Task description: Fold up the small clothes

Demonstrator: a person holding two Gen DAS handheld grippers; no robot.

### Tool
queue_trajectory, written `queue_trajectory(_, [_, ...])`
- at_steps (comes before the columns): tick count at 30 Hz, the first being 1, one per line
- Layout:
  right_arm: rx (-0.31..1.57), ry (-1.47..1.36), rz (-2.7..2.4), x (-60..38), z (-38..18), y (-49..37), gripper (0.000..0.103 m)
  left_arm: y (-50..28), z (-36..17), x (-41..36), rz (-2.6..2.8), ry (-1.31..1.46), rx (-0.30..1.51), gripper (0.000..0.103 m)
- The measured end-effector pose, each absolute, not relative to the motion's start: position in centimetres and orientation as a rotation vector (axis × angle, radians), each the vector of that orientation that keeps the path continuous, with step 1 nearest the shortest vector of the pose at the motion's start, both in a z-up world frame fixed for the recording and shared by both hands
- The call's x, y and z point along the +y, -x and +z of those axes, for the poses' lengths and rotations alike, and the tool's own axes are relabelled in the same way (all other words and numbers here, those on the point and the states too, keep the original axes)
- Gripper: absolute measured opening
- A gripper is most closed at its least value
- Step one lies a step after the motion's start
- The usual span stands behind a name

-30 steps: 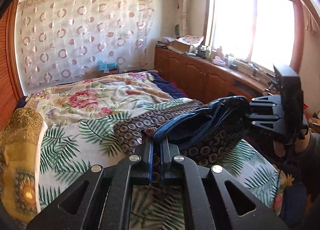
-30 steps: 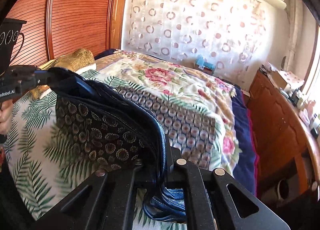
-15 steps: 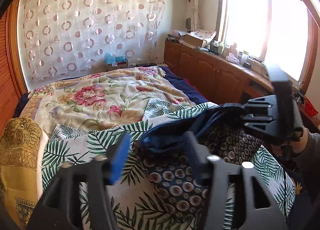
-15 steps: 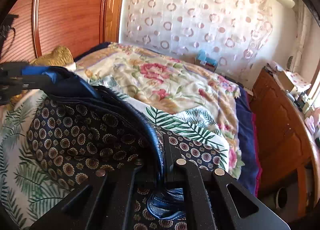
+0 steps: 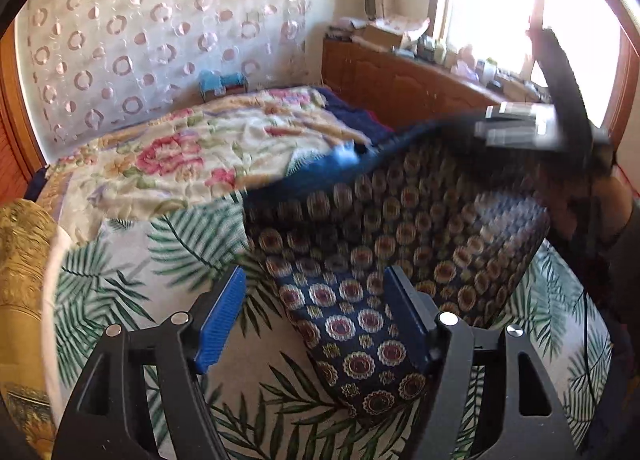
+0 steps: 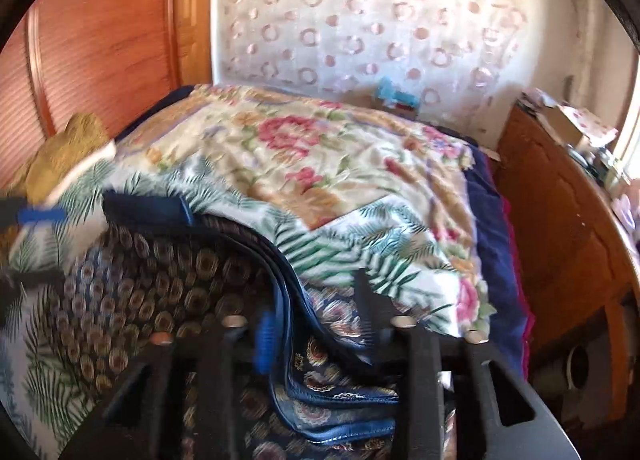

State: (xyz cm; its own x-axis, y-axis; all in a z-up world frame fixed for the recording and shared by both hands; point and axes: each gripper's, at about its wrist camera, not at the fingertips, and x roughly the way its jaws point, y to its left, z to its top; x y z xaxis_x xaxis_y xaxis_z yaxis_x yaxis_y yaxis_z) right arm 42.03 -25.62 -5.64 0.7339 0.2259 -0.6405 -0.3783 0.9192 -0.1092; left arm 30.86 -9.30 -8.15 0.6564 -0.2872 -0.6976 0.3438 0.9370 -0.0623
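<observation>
1. One garment (image 5: 384, 244) is in view: a dark navy piece printed with round medallions and edged with a blue band. It lies on the near part of the bed (image 5: 168, 260), on the palm-leaf sheet.
2. In the left wrist view its long axis runs from the near centre up toward the far right. The narrow near end points at the camera, and the far end rises to the right gripper (image 5: 520, 125).
3. The blue band (image 6: 288, 292) forms a folded ridge in the right wrist view, running from the left side down to the near centre.
4. The left gripper (image 5: 316, 324) has its jaws spread wide and holds nothing. The garment's near end lies between and under its blue pads (image 5: 220, 320).
5. The right gripper (image 6: 316, 324) has its jaws parted, with the banded edge lying between them. The view is blurred; neither finger looks pressed on the cloth.
6. Around the garment: one floral quilt (image 5: 192, 147) lies farther up the bed. One golden pillow (image 5: 24, 260) sits at the left edge.
7. One wooden cabinet (image 5: 400, 79) with clutter on top runs along the right under the window. One curtain with ring patterns (image 5: 160, 31) hangs at the far end.
8. Nothing lies on top of the garment; the quilt's edge is just beyond its far side.
</observation>
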Motion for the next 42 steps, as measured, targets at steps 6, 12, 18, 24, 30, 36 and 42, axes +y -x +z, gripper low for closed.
queue_trajectory(6, [0.635, 0.208, 0.215, -27.8, -3.2, -41.2, 0.049, -31.2, -8.8, -9.6, -0.347, -0.083, 0.799, 0.072])
queue_trajectory(12, [0.692, 0.145, 0.264, -29.6, -4.0, -37.5, 0.057, -32.3, -9.3, -9.3, -0.324, -0.079, 0.820, 0.072])
queue_trajectory(18, [0.791, 0.133, 0.229, -32.1, -6.5, -36.5, 0.058, -33.2, -9.7, -9.0, -0.338, -0.041, 0.841, 0.072])
queue_trajectory(24, [0.843, 0.045, 0.232, -33.9, -8.0, -38.0, 0.060, -34.2, -10.9, -8.5, -0.328, 0.000, 0.898, 0.072])
queue_trajectory(30, [0.835, 0.006, 0.231, -34.7, -8.4, -38.5, 0.066, -34.4, -11.5, -8.7, -0.324, -0.008, 0.903, 0.072])
queue_trajectory(36, [0.824, -0.016, 0.272, -34.5, -9.9, -38.3, 0.066, -34.8, -11.6, -8.8, -0.324, -0.013, 0.895, 0.070])
queue_trajectory(42, [0.828, -0.008, 0.325, -33.5, -10.3, -38.3, 0.045, -34.9, -11.6, -9.0, -0.323, -0.022, 0.890, 0.065])
